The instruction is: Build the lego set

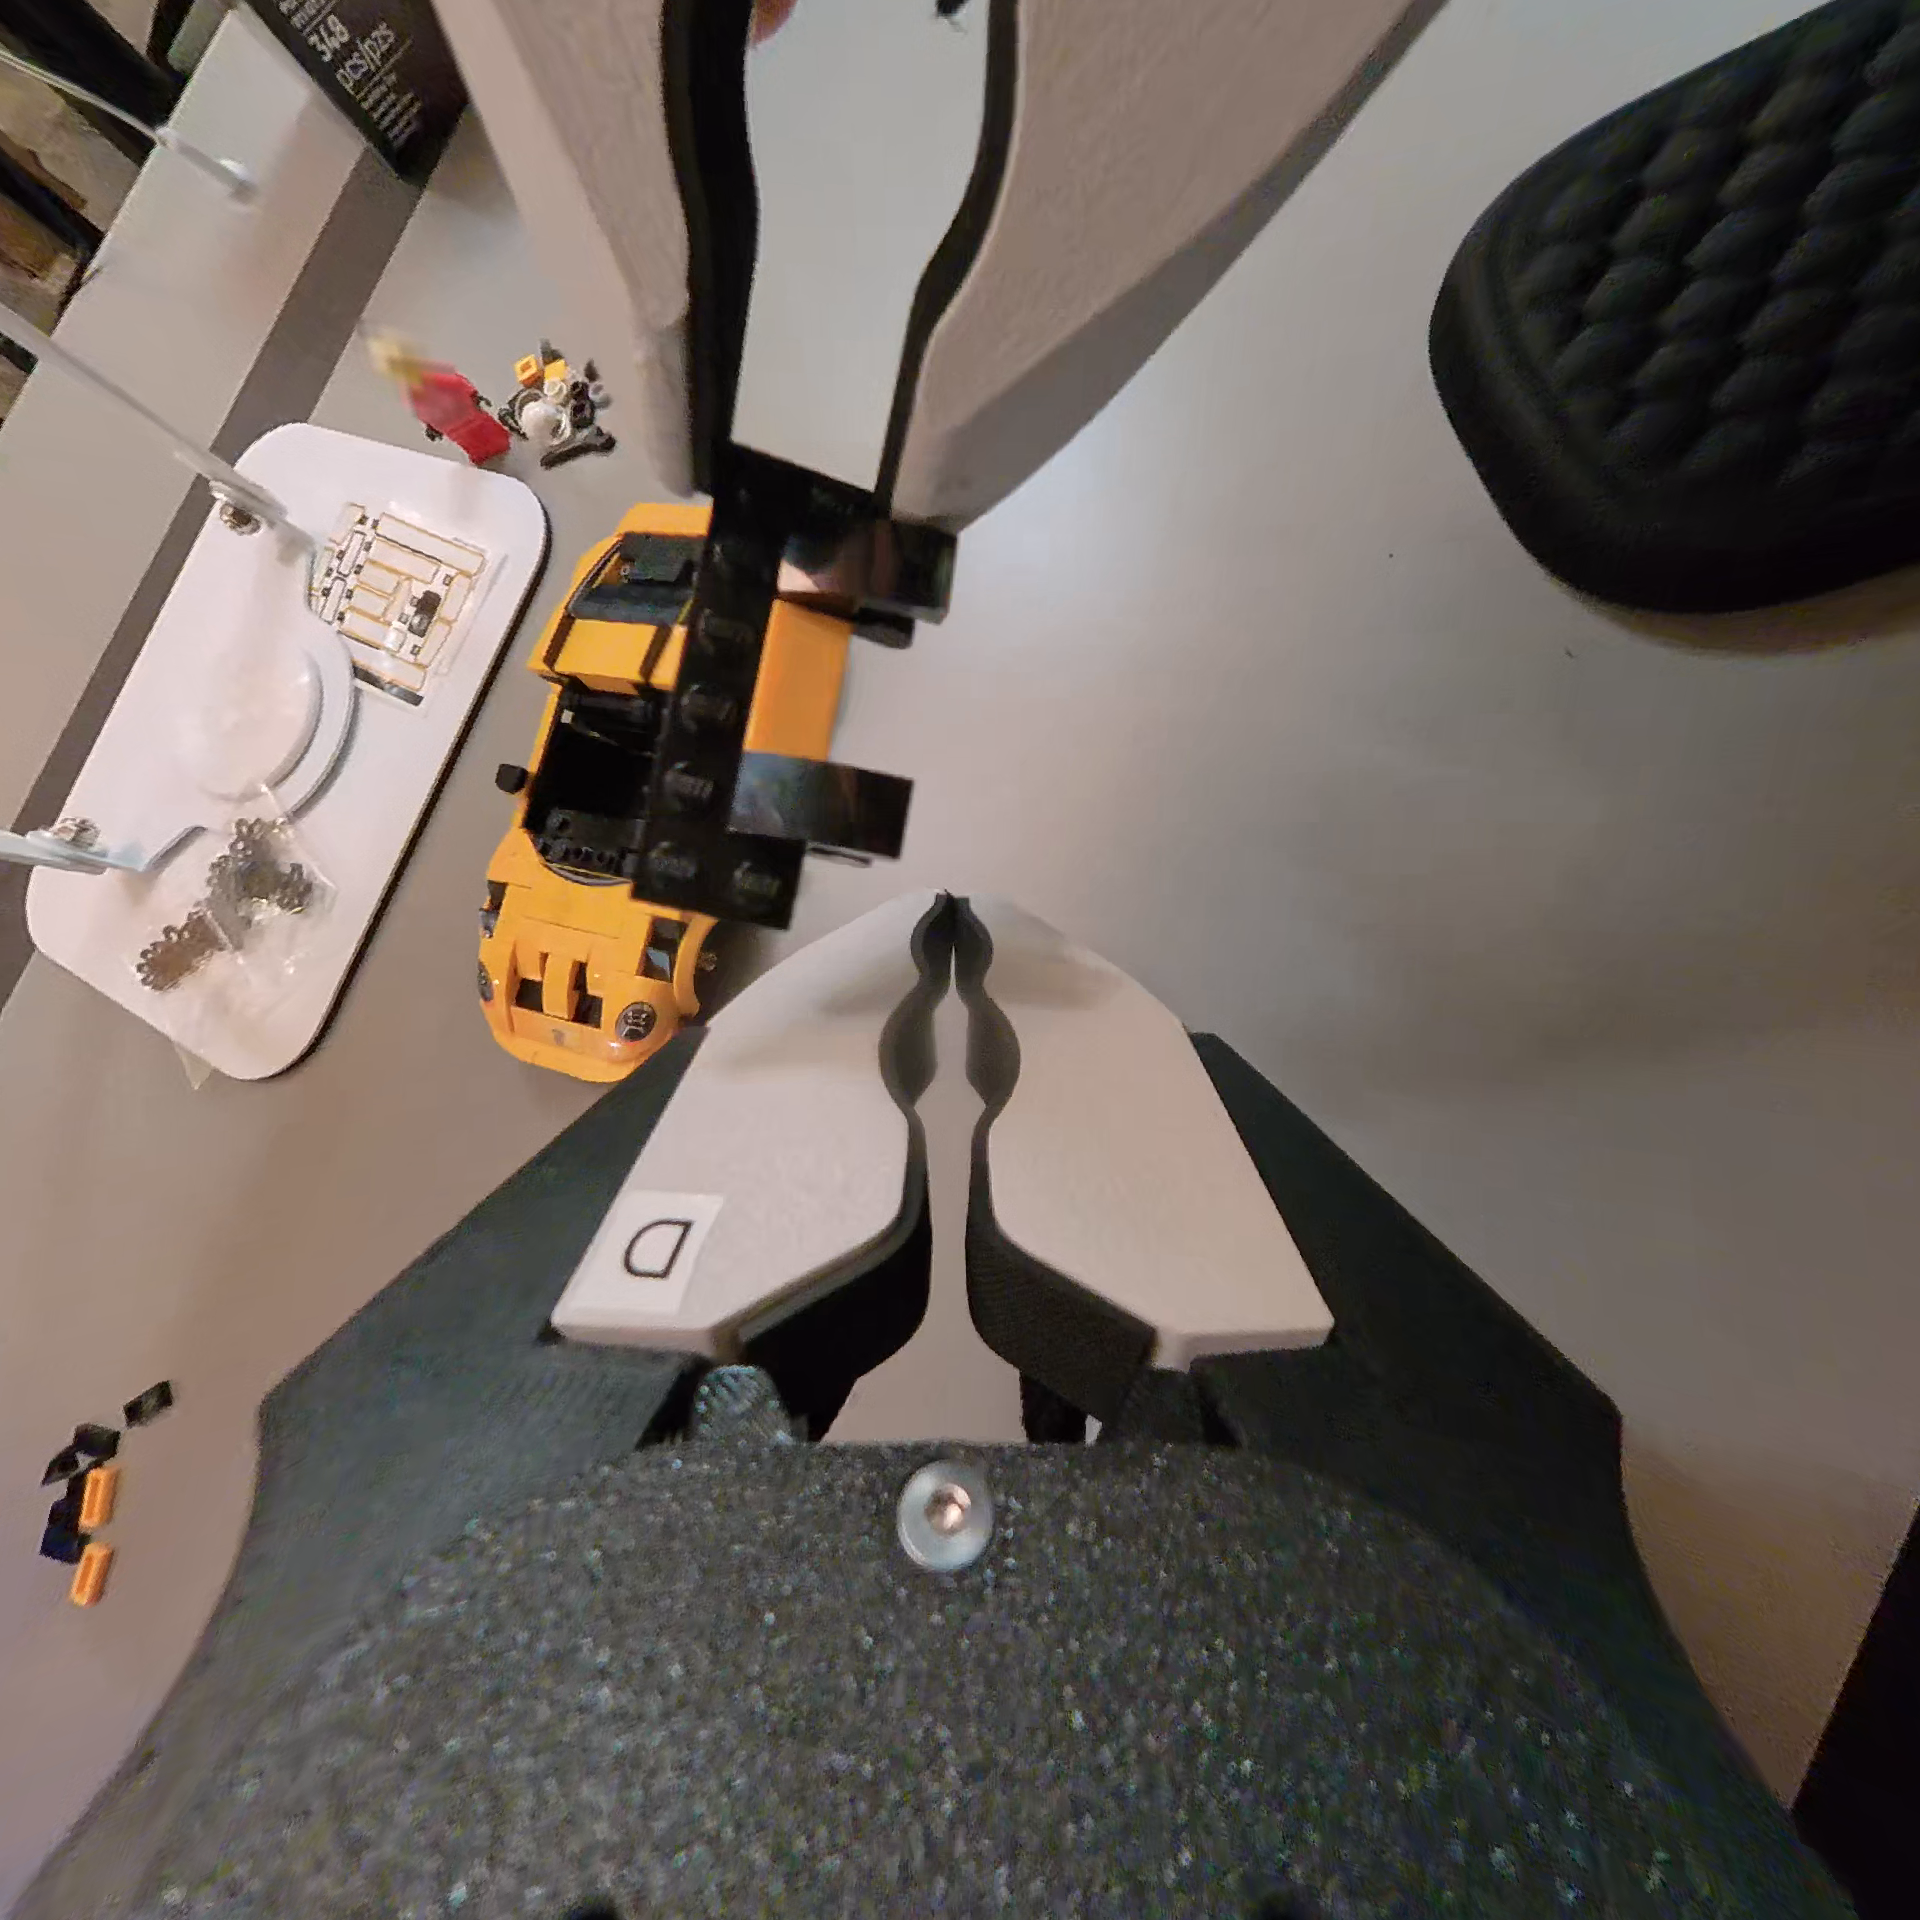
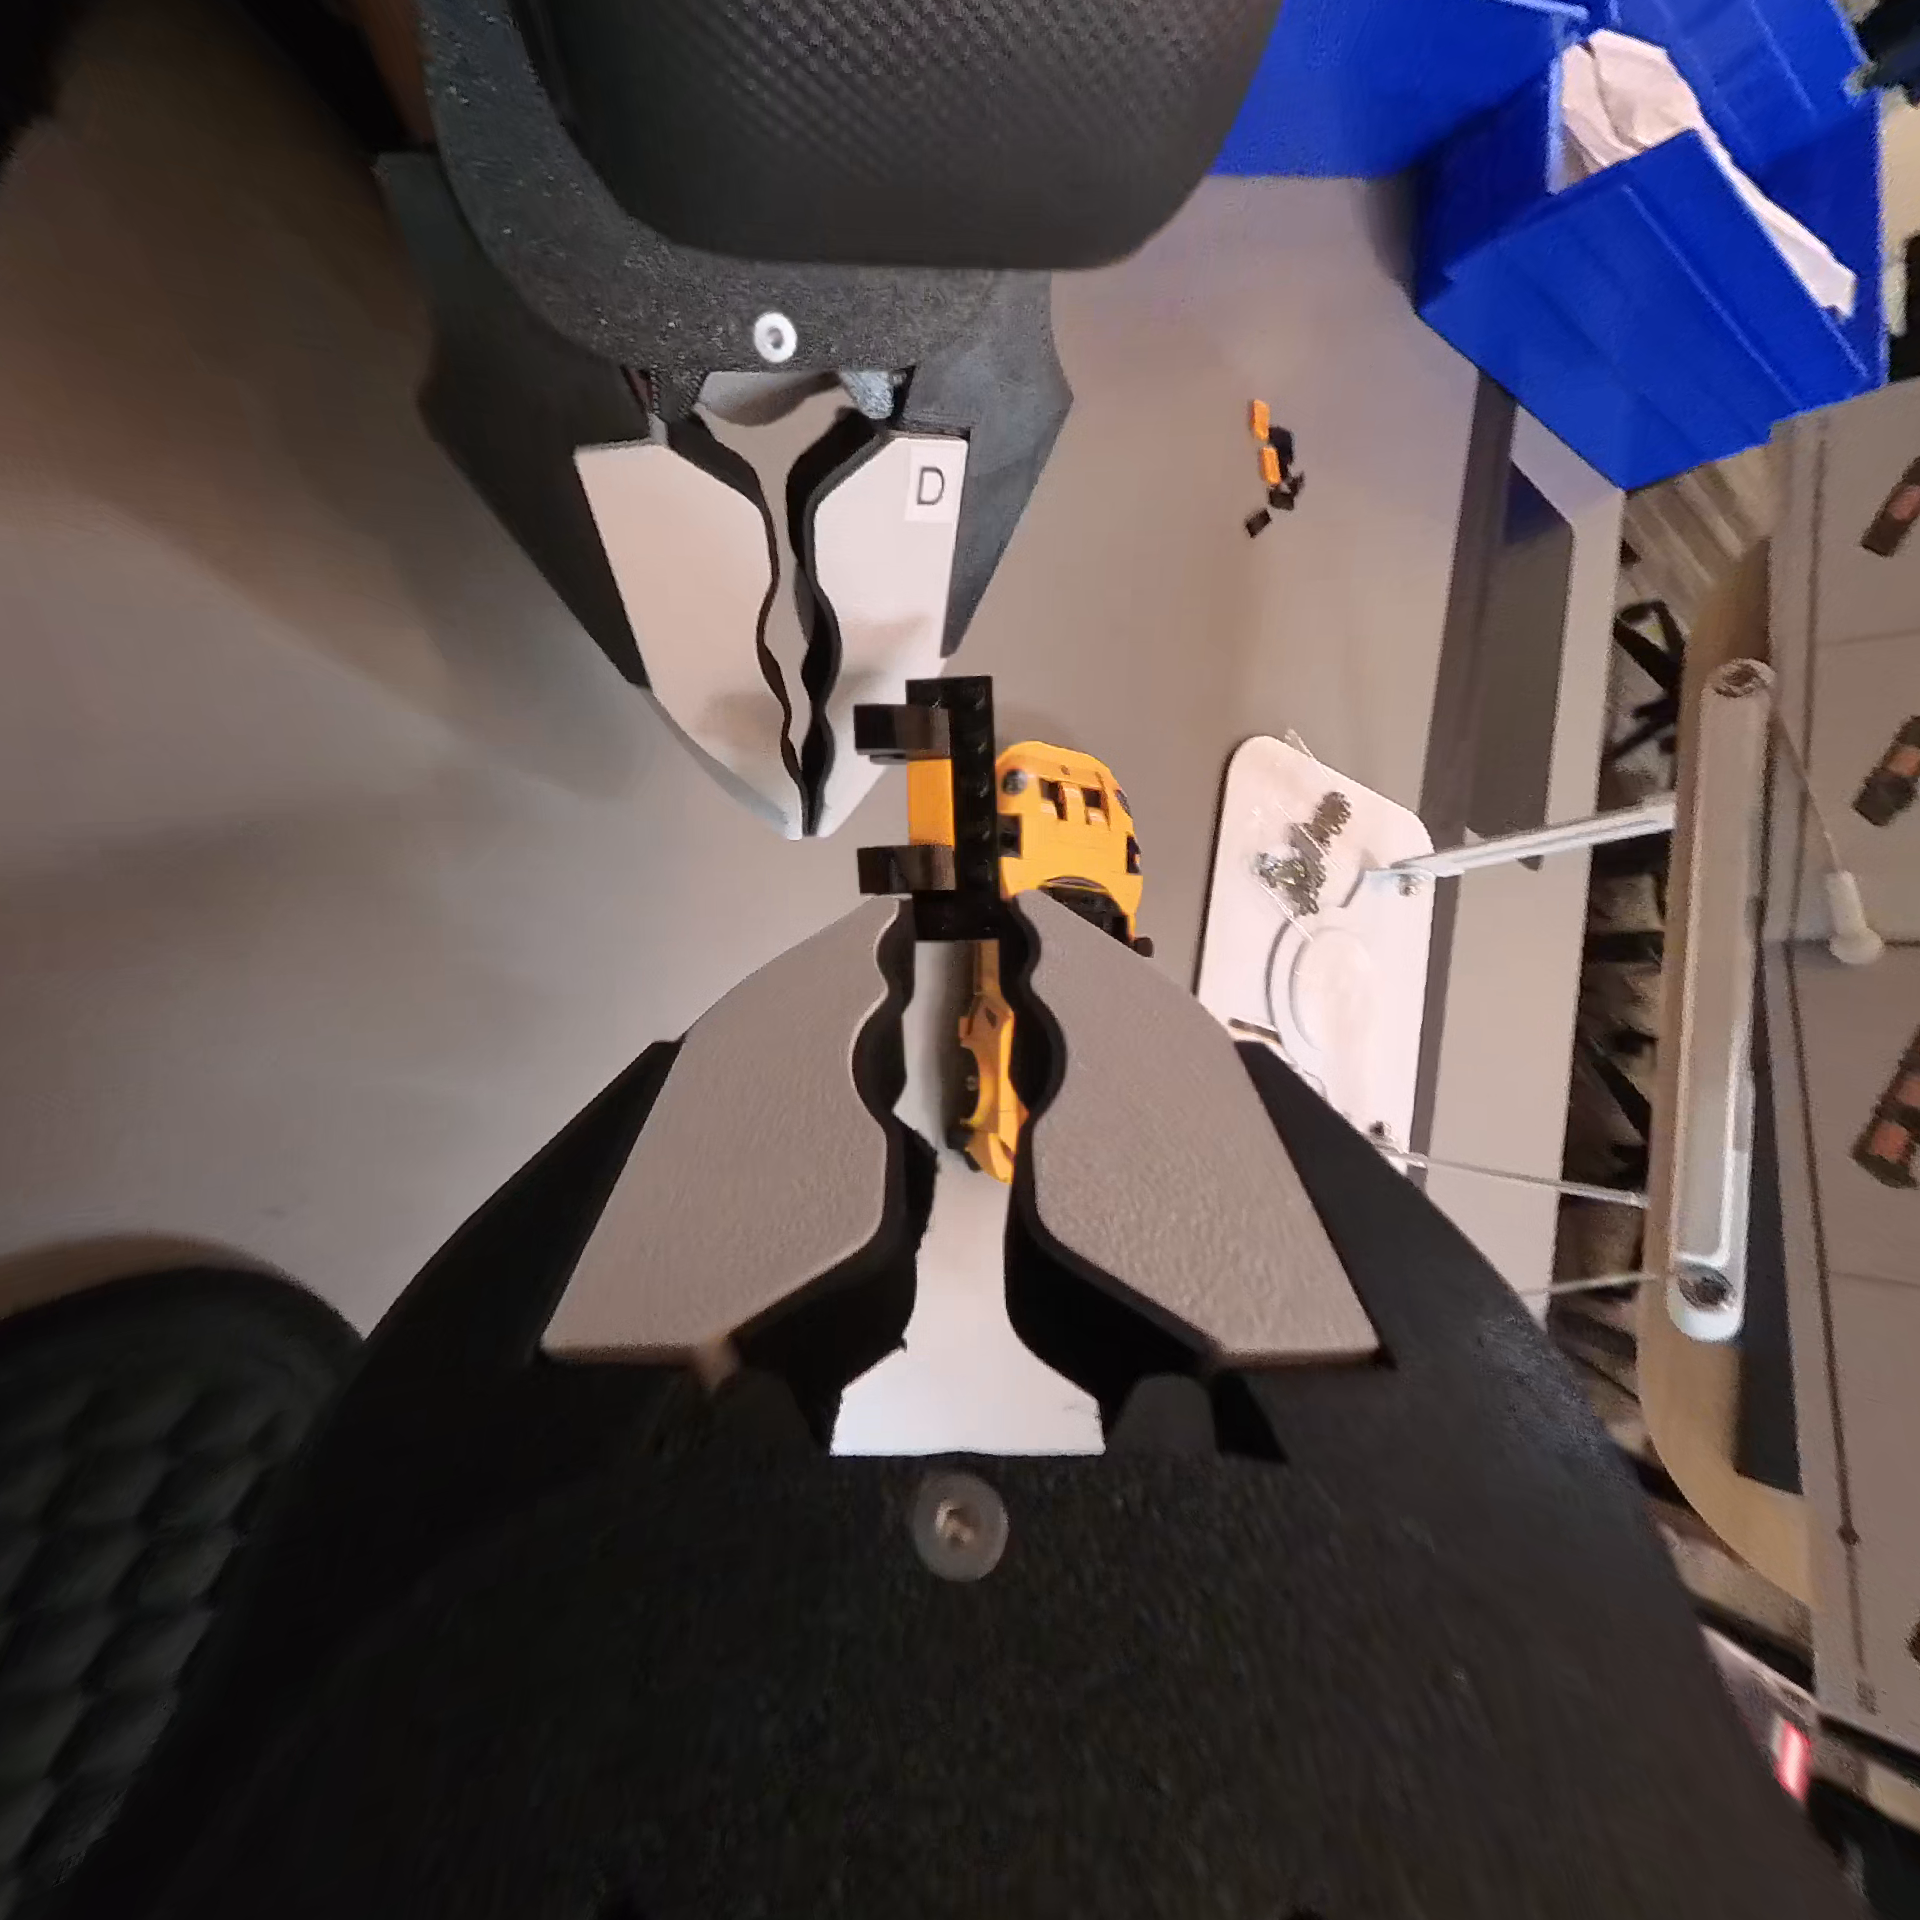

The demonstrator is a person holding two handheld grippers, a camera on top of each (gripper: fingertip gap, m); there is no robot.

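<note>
A black studded plate assembly point(image 1: 717, 717) – two glossy side tabs – hangs above the orange car point(image 1: 634, 790), seemingly roofless, on the table.

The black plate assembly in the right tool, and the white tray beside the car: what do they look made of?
Black plate assembly: looks like hard moulded plastic; glossy, its side tabs mirror the light, studs along the strip.
White tray: smooth matte white top with a thin dark edge line, so possibly coated board or plastic; the look leaves it open.
</note>
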